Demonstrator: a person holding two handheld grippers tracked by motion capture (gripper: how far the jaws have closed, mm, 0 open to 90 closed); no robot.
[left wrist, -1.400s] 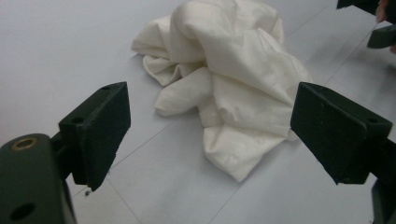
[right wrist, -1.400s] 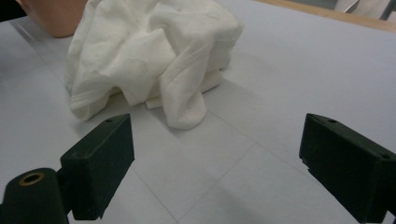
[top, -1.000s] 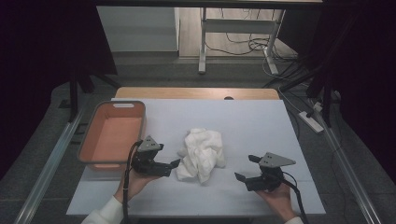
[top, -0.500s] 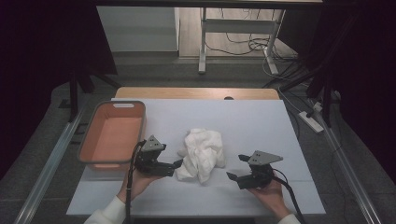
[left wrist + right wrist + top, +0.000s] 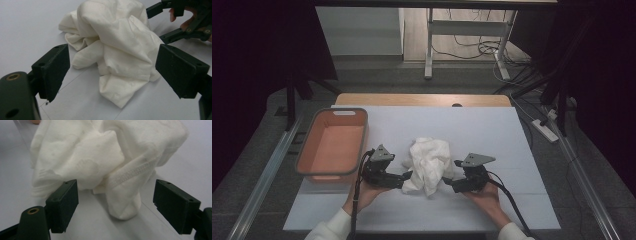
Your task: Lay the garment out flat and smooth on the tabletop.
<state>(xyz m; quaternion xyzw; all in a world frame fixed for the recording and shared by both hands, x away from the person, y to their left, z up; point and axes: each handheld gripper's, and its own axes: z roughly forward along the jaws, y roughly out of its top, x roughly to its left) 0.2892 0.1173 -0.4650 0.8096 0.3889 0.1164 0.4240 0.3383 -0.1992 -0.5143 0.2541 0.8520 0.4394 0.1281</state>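
Observation:
A crumpled white cloth (image 5: 429, 164) lies in a heap at the middle of the white table (image 5: 492, 135). My left gripper (image 5: 405, 179) sits at the cloth's left edge, jaws open, with the cloth's near folds (image 5: 117, 57) lying between and just past them. My right gripper (image 5: 448, 183) is at the cloth's right edge, also open, and a hemmed fold (image 5: 125, 192) hangs down between its jaws. In the left gripper view the right gripper (image 5: 160, 22) shows beyond the cloth with a fingertip on it. Neither gripper holds anything.
An orange bin (image 5: 332, 146) with a grey rim stands at the table's left side, close to my left hand. Beyond the table's far wooden edge (image 5: 422, 99) are table legs and cables on the floor.
Both grippers have moved inward toward the cloth; the right one travelled left the most and now reaches the cloth's right edge. The cloth has not moved.

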